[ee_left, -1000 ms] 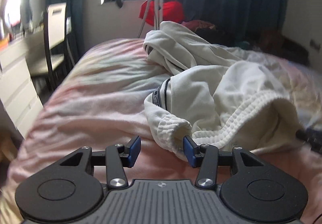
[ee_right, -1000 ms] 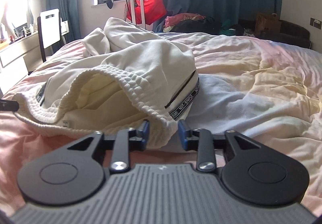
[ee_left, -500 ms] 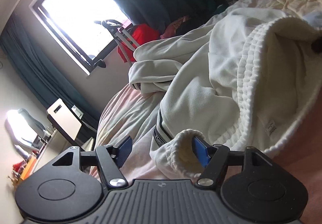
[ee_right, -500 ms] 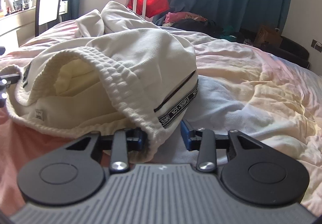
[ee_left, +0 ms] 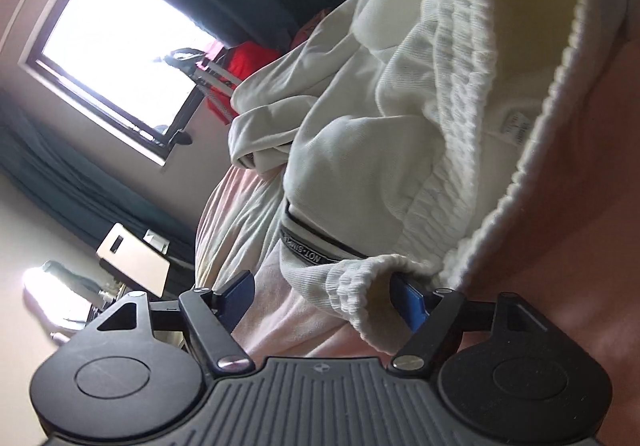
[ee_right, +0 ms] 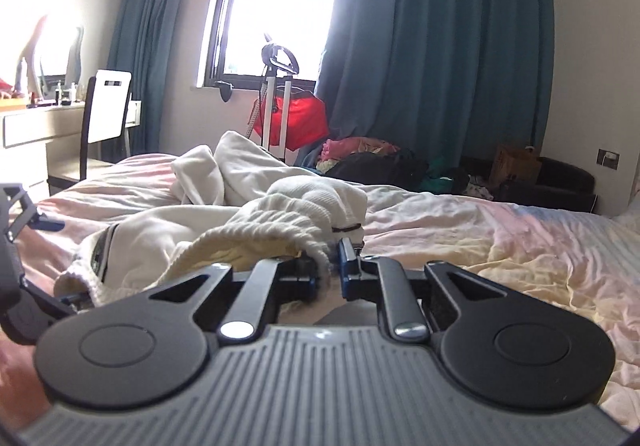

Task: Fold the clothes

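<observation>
The right gripper (ee_right: pixel 328 270) pinches the ribbed waistband of the cream cotton sweatpants (ee_right: pixel 168 230), which lie on the pink-and-yellow bedsheet (ee_right: pixel 500 238). The left gripper (ee_left: pixel 324 302) gapes wide around the waistband's other end (black tape (ee_left: pixel 312 252) reads "NOT SIMPLE", upside down).

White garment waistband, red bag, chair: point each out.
white garment waistband (ee_left: pixel 362 282): left wrist view, ribbed corner between the fingers.
red bag (ee_right: pixel 298 121): right wrist view, its front face.
chair (ee_right: pixel 109 105): right wrist view, white backrest.
</observation>
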Action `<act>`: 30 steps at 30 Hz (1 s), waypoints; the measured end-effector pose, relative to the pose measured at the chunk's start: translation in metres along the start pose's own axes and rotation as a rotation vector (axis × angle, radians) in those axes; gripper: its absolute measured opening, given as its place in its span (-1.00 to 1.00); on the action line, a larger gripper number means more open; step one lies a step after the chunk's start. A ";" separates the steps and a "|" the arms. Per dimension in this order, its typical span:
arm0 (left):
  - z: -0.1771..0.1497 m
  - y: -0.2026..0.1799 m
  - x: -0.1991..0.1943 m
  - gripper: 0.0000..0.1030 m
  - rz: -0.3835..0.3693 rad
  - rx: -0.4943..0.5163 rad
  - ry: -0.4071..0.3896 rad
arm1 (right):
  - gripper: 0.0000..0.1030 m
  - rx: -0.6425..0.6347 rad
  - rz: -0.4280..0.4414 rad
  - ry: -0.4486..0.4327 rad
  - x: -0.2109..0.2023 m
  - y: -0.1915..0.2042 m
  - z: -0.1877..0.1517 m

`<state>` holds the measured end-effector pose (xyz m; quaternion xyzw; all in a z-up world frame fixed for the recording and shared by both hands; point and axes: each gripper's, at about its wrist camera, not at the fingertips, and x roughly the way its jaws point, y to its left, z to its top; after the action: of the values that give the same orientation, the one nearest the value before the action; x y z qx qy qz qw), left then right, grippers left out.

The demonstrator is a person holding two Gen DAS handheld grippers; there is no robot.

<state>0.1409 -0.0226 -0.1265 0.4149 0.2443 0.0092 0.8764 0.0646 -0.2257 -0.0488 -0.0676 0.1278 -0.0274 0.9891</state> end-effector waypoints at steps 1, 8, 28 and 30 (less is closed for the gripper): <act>0.001 0.000 0.004 0.54 0.008 -0.019 0.010 | -0.74 -0.012 -0.007 0.021 0.003 0.000 -0.004; -0.002 0.068 0.009 0.54 0.018 -0.532 0.037 | -0.70 0.123 0.047 0.244 0.029 -0.020 -0.026; -0.098 0.136 -0.010 0.49 -0.170 -1.236 0.354 | -0.42 0.185 0.393 0.276 0.015 -0.020 -0.006; -0.097 0.130 -0.023 0.49 -0.252 -1.226 0.355 | -0.41 0.232 0.412 0.294 0.012 -0.032 -0.003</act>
<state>0.1029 0.1277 -0.0741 -0.2000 0.3826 0.1122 0.8950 0.0737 -0.2589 -0.0502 0.0781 0.2771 0.1502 0.9458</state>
